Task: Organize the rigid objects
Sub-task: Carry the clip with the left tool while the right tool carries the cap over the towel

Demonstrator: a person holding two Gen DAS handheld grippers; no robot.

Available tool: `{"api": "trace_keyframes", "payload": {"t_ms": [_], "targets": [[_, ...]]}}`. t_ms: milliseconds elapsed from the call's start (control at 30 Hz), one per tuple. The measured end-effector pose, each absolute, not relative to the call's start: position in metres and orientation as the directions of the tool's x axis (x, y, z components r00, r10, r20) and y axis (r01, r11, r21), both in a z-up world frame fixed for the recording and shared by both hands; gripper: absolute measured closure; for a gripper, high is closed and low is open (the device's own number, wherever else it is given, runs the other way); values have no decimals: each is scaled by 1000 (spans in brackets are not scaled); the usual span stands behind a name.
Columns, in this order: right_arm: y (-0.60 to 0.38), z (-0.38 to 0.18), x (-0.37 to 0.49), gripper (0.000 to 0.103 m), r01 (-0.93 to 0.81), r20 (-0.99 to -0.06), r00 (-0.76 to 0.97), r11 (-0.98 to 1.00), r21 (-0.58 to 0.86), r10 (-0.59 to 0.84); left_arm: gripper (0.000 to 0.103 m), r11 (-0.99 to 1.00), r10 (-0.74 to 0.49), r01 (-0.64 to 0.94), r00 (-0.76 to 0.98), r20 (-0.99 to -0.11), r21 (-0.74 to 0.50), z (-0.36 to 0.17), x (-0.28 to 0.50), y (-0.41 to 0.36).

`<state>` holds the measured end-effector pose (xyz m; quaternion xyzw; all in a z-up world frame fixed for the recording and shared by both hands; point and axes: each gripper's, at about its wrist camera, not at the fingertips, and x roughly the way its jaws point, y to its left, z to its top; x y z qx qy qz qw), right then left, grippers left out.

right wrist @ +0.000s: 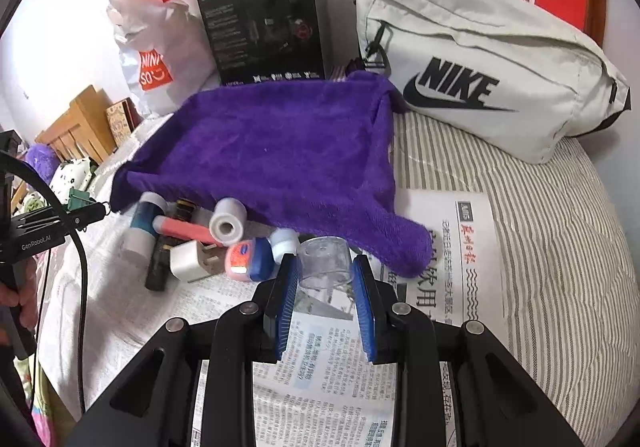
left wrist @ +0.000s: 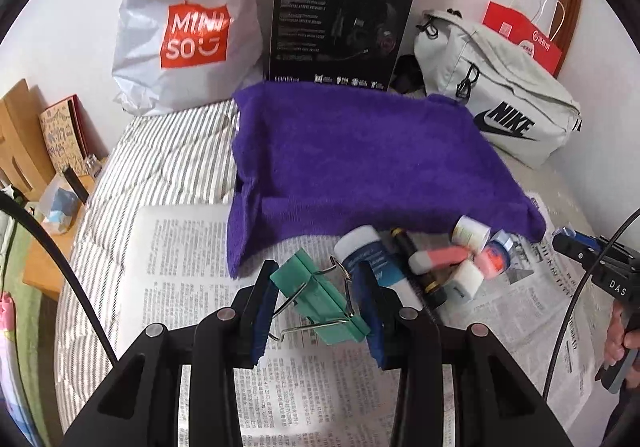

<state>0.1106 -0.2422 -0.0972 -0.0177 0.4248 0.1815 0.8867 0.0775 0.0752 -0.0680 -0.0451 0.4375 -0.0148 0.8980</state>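
Only the right wrist view shows right gripper [right wrist: 325,279] pinching clear cup [right wrist: 324,263]; left gripper [left wrist: 316,287] clamps green binder clip [left wrist: 320,299]

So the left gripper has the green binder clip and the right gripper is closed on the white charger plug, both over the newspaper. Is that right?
Not quite. The right gripper is closed on a clear plastic cup, not the white charger plug, which lies loose on the newspaper in the right wrist view. The rest stands: the left gripper holds the green binder clip.
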Motion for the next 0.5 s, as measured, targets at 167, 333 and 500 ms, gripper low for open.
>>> {"api": "trace_keyframes", "payload": {"t_ms": [167, 333, 500], "targets": [[-238, -87, 116, 75, -349, -749, 584, 930, 117, 313, 66, 996, -72, -2, 631, -773, -94, -55, 85, 78], [-230, -79, 132, 75, -358, -741, 594, 928, 108, 315, 66, 995, -76, -4, 635, -769, -101, -52, 105, 84], [-219, -73, 154, 75, -369, -735, 600, 925, 96, 315, 66, 992, -92, -9, 631, -771, -126, -54, 130, 92]]}}
